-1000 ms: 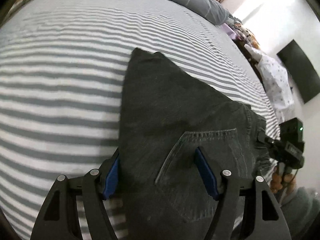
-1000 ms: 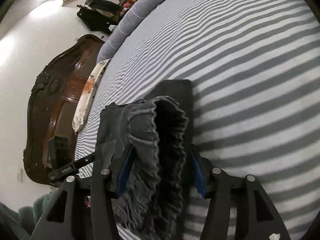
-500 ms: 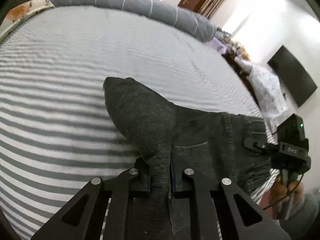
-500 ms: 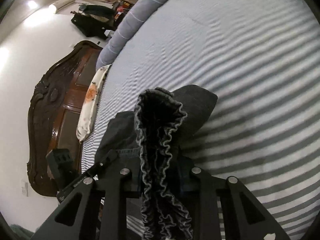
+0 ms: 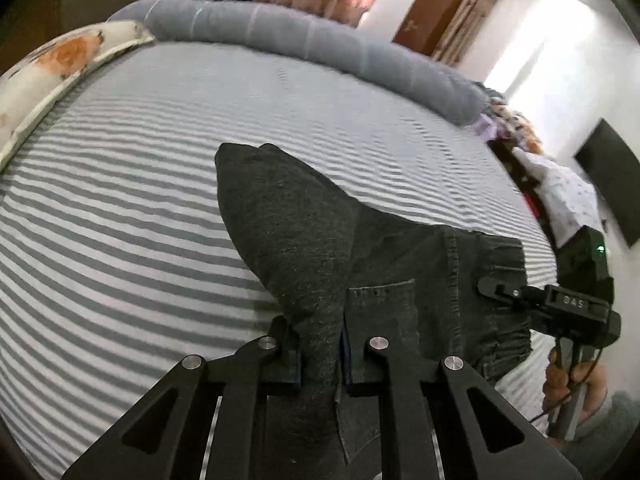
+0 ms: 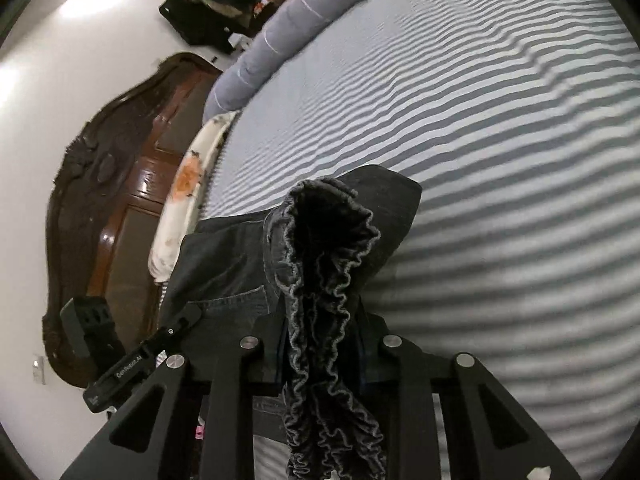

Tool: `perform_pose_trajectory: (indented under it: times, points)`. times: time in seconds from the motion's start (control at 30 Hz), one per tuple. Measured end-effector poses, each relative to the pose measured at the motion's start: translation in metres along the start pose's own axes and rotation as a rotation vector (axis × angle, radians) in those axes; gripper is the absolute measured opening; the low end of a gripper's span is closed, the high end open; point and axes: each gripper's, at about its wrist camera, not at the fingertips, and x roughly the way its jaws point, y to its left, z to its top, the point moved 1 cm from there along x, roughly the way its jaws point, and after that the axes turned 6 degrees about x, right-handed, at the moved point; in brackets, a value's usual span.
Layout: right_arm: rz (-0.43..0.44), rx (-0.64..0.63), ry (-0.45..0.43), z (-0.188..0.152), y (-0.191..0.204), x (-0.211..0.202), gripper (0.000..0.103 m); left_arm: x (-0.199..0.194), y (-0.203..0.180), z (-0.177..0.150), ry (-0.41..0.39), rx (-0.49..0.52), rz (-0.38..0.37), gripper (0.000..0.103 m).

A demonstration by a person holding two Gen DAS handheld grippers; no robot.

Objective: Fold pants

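Note:
Dark grey denim pants [image 5: 320,248] lie on the striped bed, lifted at the near end. My left gripper [image 5: 322,354] is shut on a pinched fold of the pants beside the back pocket [image 5: 380,304]. My right gripper [image 6: 324,356] is shut on the gathered elastic waistband [image 6: 324,264], which bunches up between the jaws and hangs toward the camera. The right gripper also shows at the right edge of the left wrist view [image 5: 500,290], on the waistband. The left gripper shows at lower left of the right wrist view [image 6: 180,320]. The pants' far end [image 5: 240,160] rests on the sheet.
The grey-and-white striped sheet [image 5: 120,240] spreads around the pants. A grey bolster [image 5: 320,40] lies along the far edge, a floral pillow [image 5: 52,68] at left. A dark wooden headboard [image 6: 104,200] stands beyond the bed. A TV [image 5: 608,184] hangs on the wall.
Both grippers closed from open onto the pants, the left on a fold and the right on the waistband. Both then lifted the cloth and tilted up, showing more of the room.

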Motion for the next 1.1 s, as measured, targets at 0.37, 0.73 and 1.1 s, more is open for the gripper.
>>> perform_pose_trajectory:
  times: [0.37,0.73,1.1]
  points:
    - [-0.281,-0.136,-0.050,-0.004,-0.008,0.021,0.073,0.039,0.044,-0.027,0.104,-0.068,0.107,0.065]
    - [-0.484,-0.248,-0.183,-0.065,0.000,-0.019,0.081,-0.017,-0.003,-0.079,0.071,0.057,0.463,0.073]
    - [-0.573,-0.332,-0.332,-0.120,0.061,-0.034,0.101,-0.049,-0.048,-0.105,0.097,0.093,0.530,0.076]
